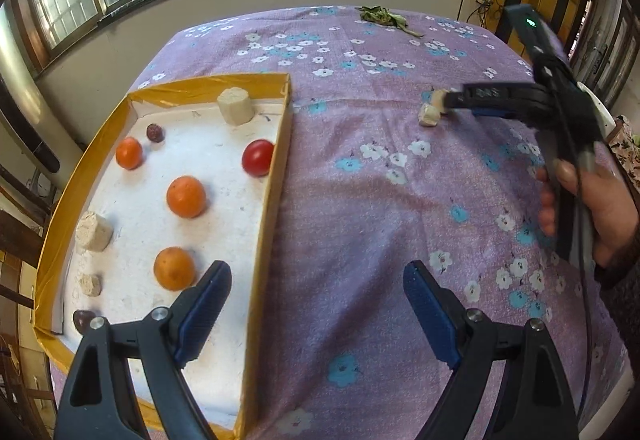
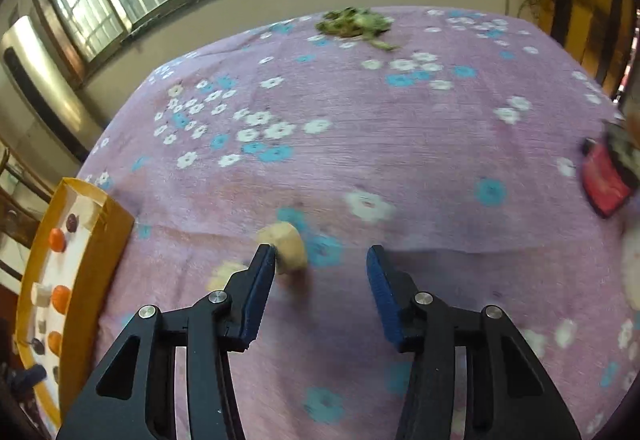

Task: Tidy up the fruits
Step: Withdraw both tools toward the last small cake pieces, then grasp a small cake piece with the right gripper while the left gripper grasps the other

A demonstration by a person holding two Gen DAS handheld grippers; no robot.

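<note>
Purple cloth [image 1: 360, 200] with white and blue flowers covers the table I am working over. On my left sits a yellow-edged tray [image 1: 264, 240] with a white floor, and the fruit lies inside it: three oranges [image 1: 186, 197], a red tomato [image 1: 258, 157] against the right wall, and a dark plum [image 1: 155, 132] near the far end. Pale cylindrical chunks [image 1: 236, 106] stand among them, one at the far wall, two along the left side.

My left gripper [image 1: 316, 304] hangs over the tray's right wall with its jaws spread wide and nothing between them; the left finger is above the tray floor, the right one above the cloth.

My right gripper [image 2: 320, 272] points down at the cloth, well away from the tray. Its jaws stand apart and grip nothing. A pale chunk [image 2: 290, 248] lies on the cloth just beside the tip of the left finger, partly inside the gap; I cannot tell whether the pad touches it. A second pale piece [image 2: 224, 274] lies left of that finger, blurred.

From the left camera I see the hand [image 1: 596, 208] holding the right gripper's handle. Wilted green leaves [image 2: 354, 23] rest at the far edge of the table.
</note>
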